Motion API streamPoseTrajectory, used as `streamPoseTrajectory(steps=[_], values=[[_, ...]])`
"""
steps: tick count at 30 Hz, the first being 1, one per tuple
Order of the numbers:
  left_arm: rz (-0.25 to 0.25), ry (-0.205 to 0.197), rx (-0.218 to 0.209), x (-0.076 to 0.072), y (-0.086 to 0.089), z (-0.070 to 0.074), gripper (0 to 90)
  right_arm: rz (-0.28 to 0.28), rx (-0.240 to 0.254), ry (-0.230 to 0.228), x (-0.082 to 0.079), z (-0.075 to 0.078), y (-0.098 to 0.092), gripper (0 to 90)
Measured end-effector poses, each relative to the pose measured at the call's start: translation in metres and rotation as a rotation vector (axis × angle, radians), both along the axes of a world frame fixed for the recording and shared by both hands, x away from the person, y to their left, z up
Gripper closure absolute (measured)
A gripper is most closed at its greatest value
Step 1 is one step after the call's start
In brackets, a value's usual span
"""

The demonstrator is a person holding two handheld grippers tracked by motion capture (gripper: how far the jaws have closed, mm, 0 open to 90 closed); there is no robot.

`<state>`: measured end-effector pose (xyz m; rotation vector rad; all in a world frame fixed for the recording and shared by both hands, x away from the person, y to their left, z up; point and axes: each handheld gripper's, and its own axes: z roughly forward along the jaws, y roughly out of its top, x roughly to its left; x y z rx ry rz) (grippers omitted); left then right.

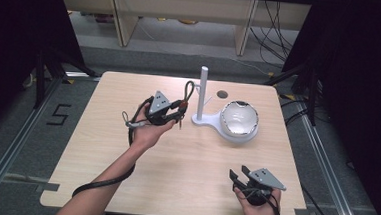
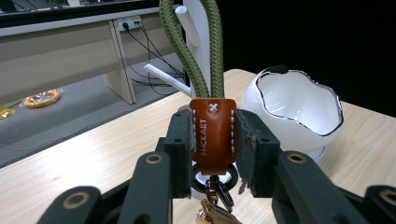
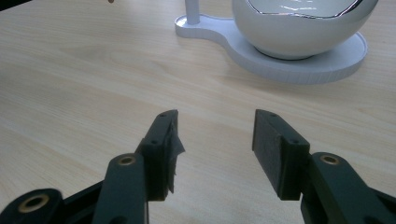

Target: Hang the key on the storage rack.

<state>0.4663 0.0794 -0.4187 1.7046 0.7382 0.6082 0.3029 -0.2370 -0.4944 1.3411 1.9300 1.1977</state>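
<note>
My left gripper (image 1: 178,113) (image 2: 214,140) is shut on a keychain: its jaws clamp the brown leather tab (image 2: 213,135), from which a green cord loop (image 2: 194,51) (image 1: 188,91) rises toward the white stand's post (image 1: 203,90). Metal rings and a key (image 2: 215,198) hang below the tab. The loop stands just left of the post, close to a side peg (image 2: 188,21). A white egg-shaped bowl (image 1: 239,118) (image 2: 299,107) sits on the stand's base (image 3: 280,63). My right gripper (image 1: 238,174) (image 3: 215,135) rests near the table's front right, open, nothing between its jaws.
The light wooden table (image 1: 126,148) has a dark round hole (image 1: 222,94) behind the bowl. Cables trail from both grippers across the table's front. Beyond the far edge stand desk legs (image 1: 121,18) and floor cables.
</note>
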Motion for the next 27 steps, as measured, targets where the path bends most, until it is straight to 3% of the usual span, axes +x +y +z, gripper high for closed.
streamPoseTrajectory(steps=[27], values=[[0.012,0.046,0.008,0.015,-0.010,-0.007,67.3,0.000,0.009,-0.005,0.000,0.000,0.000,51.5]])
